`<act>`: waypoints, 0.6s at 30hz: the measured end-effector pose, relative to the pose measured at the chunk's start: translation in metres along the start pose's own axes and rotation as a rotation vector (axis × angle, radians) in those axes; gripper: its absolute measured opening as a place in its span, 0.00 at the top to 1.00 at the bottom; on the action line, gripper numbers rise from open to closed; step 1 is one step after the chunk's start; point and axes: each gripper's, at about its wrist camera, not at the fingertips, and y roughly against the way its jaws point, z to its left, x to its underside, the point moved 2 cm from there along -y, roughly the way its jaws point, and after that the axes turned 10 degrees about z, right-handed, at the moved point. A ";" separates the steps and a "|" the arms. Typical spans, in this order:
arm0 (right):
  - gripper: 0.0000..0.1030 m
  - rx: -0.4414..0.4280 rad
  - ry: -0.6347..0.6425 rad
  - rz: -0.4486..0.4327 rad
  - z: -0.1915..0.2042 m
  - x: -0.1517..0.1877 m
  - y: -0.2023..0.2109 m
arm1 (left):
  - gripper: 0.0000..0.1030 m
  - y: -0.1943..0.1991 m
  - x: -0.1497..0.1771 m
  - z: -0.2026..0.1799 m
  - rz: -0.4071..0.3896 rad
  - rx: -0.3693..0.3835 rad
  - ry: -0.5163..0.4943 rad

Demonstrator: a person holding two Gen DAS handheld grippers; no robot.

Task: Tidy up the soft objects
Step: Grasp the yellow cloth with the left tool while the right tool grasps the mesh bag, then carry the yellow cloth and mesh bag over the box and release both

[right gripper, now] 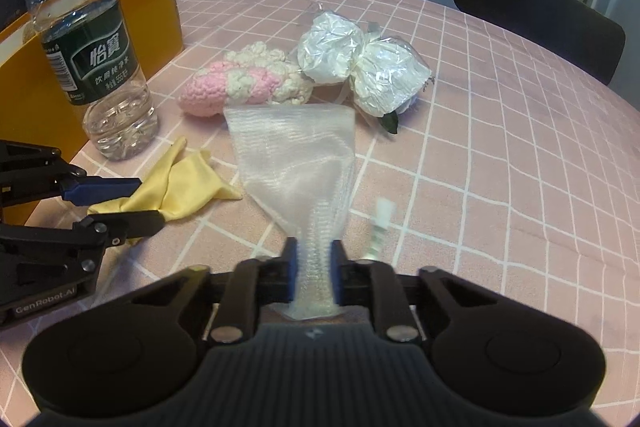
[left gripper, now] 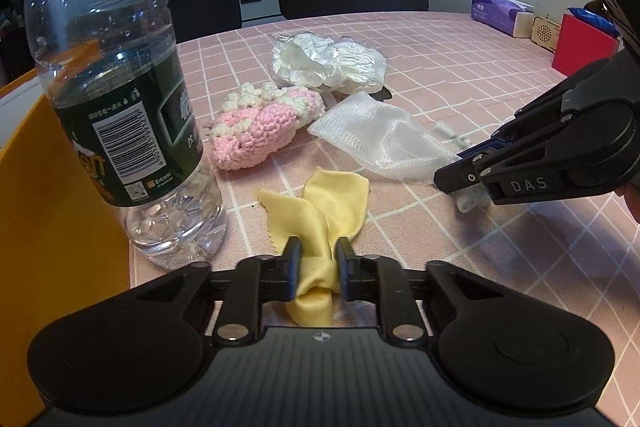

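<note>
Left claw (left gripper: pixel 318 259) pinches the yellow cloth (left gripper: pixel 320 203); right claw (right gripper: pixel 314 259) pinches the mesh pouch (right gripper: pixel 296 155). Lift both straight up, clearing the bottle (left gripper: pixel 116 67) at ten o'clock.

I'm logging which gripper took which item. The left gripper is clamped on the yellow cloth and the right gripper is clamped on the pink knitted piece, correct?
Not quite. The right gripper is clamped on the white mesh bag, as the right wrist view shows; the pink knitted piece lies untouched beyond it. The left gripper is clamped on the yellow cloth.
</note>
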 end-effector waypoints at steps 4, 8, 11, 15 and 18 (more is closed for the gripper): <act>0.99 0.026 0.022 0.007 0.007 -0.001 0.000 | 0.90 0.003 0.000 -0.001 -0.008 -0.022 0.004; 0.99 0.026 0.010 -0.007 0.008 -0.002 0.010 | 0.90 0.017 0.004 -0.003 -0.041 -0.011 0.005; 0.99 0.026 -0.011 -0.013 0.008 -0.001 0.023 | 0.90 0.029 0.007 -0.003 -0.067 0.013 0.011; 0.99 0.010 -0.045 -0.020 0.012 0.003 0.045 | 0.90 0.048 0.011 -0.005 -0.104 0.030 0.004; 0.99 -0.003 -0.061 -0.025 0.019 0.010 0.062 | 0.90 0.065 0.015 -0.004 -0.127 0.045 -0.001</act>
